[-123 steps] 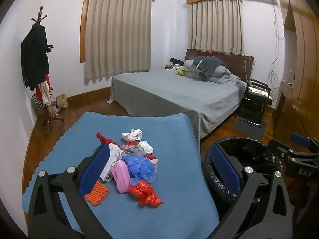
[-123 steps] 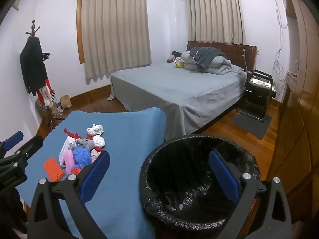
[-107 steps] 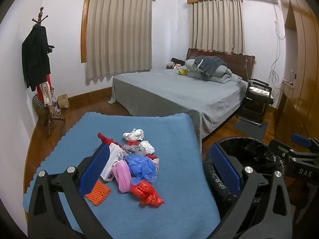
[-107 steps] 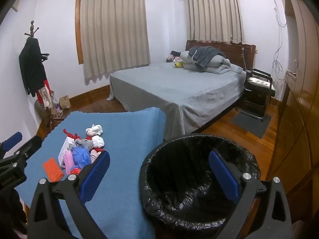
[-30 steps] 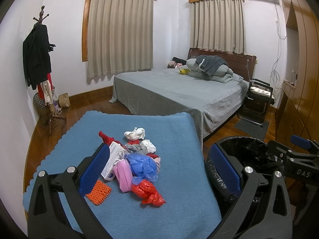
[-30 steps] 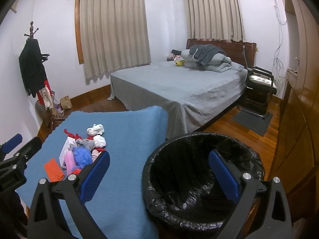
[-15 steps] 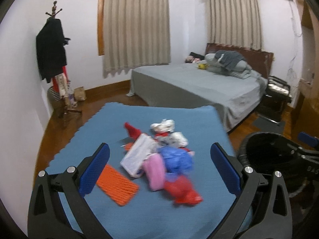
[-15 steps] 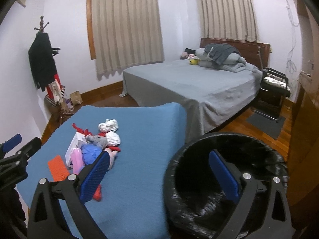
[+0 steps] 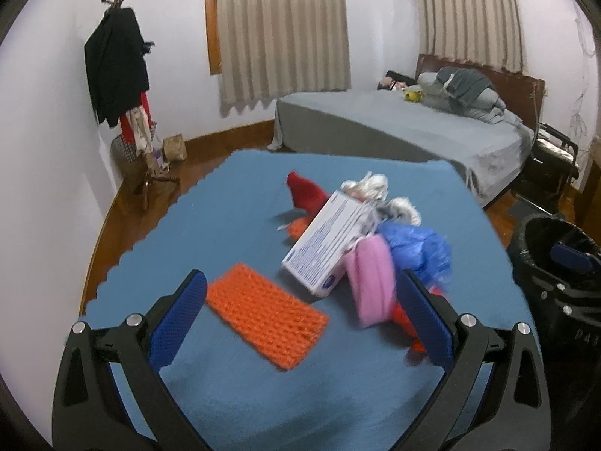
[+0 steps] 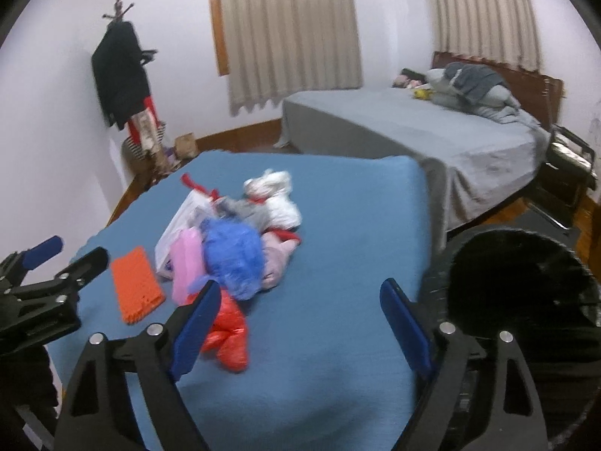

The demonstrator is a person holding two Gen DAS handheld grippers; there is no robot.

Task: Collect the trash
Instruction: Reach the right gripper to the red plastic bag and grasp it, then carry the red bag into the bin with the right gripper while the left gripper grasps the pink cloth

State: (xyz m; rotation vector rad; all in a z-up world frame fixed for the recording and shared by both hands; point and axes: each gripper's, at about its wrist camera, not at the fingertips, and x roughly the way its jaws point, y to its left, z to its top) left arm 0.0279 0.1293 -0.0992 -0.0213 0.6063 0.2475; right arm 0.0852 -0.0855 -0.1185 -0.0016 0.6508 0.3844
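Trash pile [image 9: 360,240] all on blue table mat [image 9: 233,203], none collected yet; nothing visible in black-lined trash bin [image 10: 522,282] beside mat's right edge, though bin interior too dark/blurred to confirm empty. Task at start: approach phase only, per judgement.

Tool status:
- Left gripper [image 9: 300,319]: jaws spread wide, nothing held, no contact. Hangs over near part of mat, w/ orange knit mat piece [image 9: 266,319] between the pads in view but below them, not pinched.
- Right gripper [image 10: 300,329]: jaws spread, just been closing slightly, nothing between them but bare mat. Left pad overlaps red plastic bag [image 10: 227,334] in view; contact cannot be told (blur).

Items left, near to far:
- Red plastic bag, nearest edge of pile.
- Orange knit piece, flat, lying apart to left of pile.
- Pink item [image 9: 370,282], leaning on white carton [image 9: 330,240].
- Blue plastic bag [image 9: 417,251], crumpled, touching pink item.
- Red scrap [image 9: 304,191] behind carton.
- White crumpled wads [image 9: 375,188] at far end.

Remaining: every piece to be grasped & dropped in bin.
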